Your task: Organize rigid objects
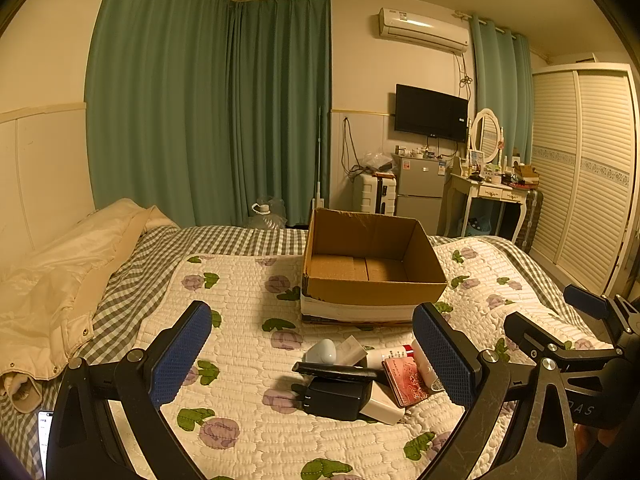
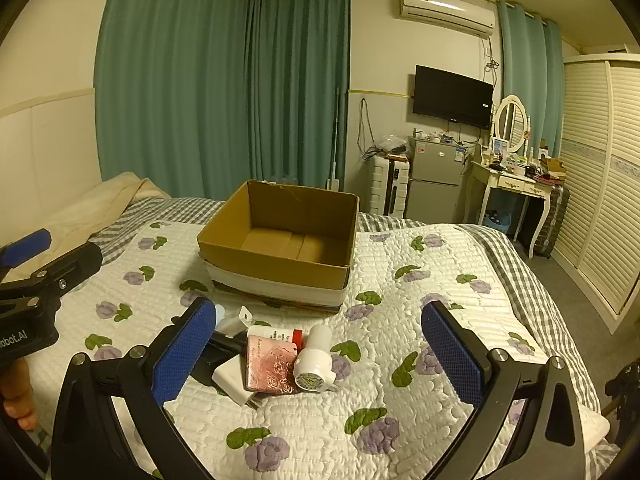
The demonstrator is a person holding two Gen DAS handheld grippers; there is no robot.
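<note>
Just ahead of both gaping tools (image 1: 312,360) (image 2: 316,354), every item (image 1: 352,376) is lying unsorted on the bed (image 2: 400,280), leaving the box (image 1: 372,264) beyond waiting empty.

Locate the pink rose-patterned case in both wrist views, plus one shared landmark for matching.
Left wrist: pink rose-patterned case lies lower right of centre, in the pile beside the right finger's blue pad.
Right wrist: the case lies lower centre-left, between a white charger and a white bottle.
Shared landmark: the open cardboard box on the quilt, just behind the pile in both.
</note>
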